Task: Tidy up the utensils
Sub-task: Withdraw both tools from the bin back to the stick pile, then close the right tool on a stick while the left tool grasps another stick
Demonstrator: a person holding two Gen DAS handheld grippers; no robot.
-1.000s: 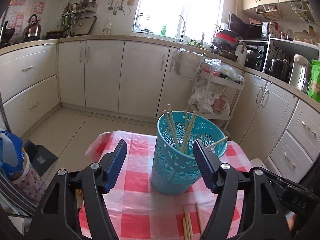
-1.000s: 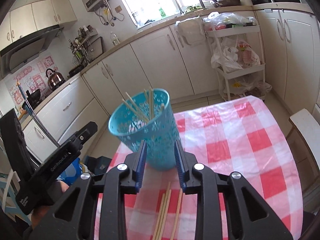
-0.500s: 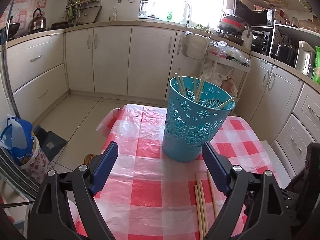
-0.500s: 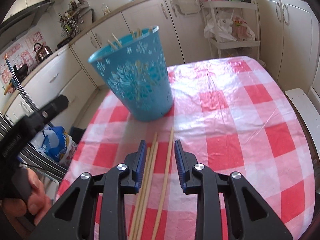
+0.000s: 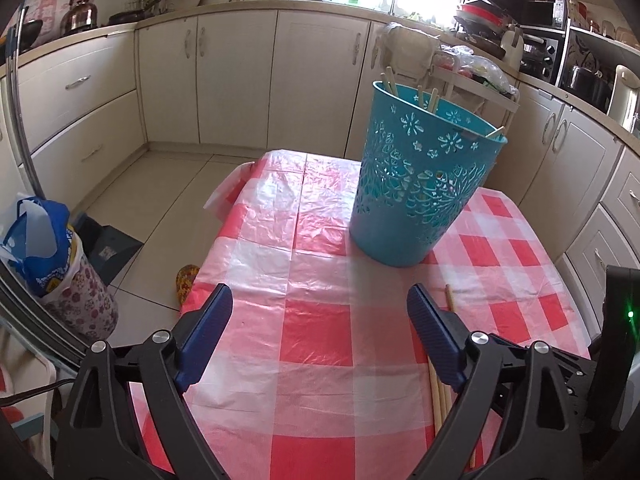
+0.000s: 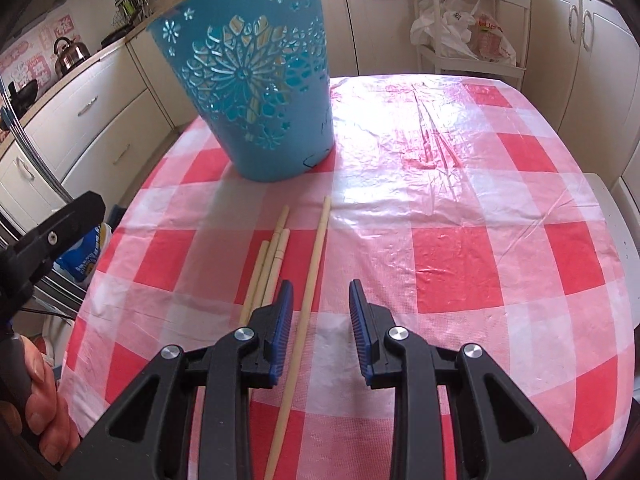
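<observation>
A teal cut-out basket stands on the table with several chopsticks upright in it. More wooden chopsticks lie on the cloth in front of the basket. One lone chopstick runs between the jaws of my right gripper; the jaws stand narrowly apart and do not press on it. My left gripper hovers over bare cloth with its jaws opening wide and nothing between them. The loose chopsticks lie just past its right finger.
A red-and-white checked plastic cloth covers the table. A blue bag sits on the floor at the left. A white trolley with bags stands behind the table, a white seat at its right edge. Cabinets line the walls.
Both grippers have sunk toward the table and tipped downward. The left jaws have spread wider. The right gripper has come over the loose chopsticks, away from the basket.
</observation>
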